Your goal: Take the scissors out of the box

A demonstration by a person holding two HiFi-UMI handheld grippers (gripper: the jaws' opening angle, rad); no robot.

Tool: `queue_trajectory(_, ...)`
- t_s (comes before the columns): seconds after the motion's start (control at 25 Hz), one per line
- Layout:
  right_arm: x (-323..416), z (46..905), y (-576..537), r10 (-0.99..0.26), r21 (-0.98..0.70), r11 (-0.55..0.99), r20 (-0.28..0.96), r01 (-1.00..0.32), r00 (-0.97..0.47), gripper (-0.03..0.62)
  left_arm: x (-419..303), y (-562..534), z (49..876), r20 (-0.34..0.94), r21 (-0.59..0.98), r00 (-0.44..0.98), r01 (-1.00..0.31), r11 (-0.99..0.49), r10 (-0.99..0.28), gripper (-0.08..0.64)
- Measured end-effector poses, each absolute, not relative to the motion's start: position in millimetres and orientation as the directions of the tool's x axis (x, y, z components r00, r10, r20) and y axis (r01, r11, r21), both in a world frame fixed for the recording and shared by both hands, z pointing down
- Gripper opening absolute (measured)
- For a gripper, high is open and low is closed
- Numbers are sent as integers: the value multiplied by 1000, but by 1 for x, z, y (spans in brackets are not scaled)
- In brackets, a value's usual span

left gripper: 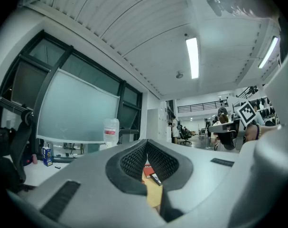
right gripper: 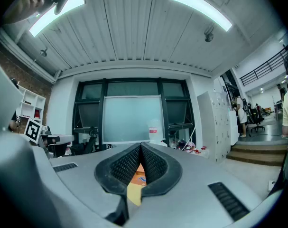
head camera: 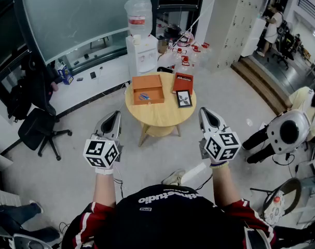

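Head view shows a round wooden tabletop (head camera: 160, 115) carrying an open orange box (head camera: 148, 88). A small blue-handled shape inside it is probably the scissors (head camera: 144, 96), though they are too small to be sure. Just right of the box lie a red lid (head camera: 183, 82) and a dark framed card (head camera: 184, 98). Left gripper (head camera: 114, 115) and right gripper (head camera: 204, 112) are held level, short of the tabletop and well apart. Each has its jaws together at the tips with nothing between them.
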State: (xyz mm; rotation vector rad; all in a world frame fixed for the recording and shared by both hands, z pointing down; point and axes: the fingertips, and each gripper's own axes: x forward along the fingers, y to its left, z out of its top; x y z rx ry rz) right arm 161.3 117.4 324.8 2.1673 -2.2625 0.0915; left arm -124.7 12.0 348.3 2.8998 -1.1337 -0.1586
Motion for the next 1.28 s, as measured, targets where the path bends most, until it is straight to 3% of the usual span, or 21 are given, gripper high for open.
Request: queue_trajectory(1.28,124,338,98,-993,-32,81,82,-996,-83,26,-158,5,366,-77,99,711,-692,-715,-699,17)
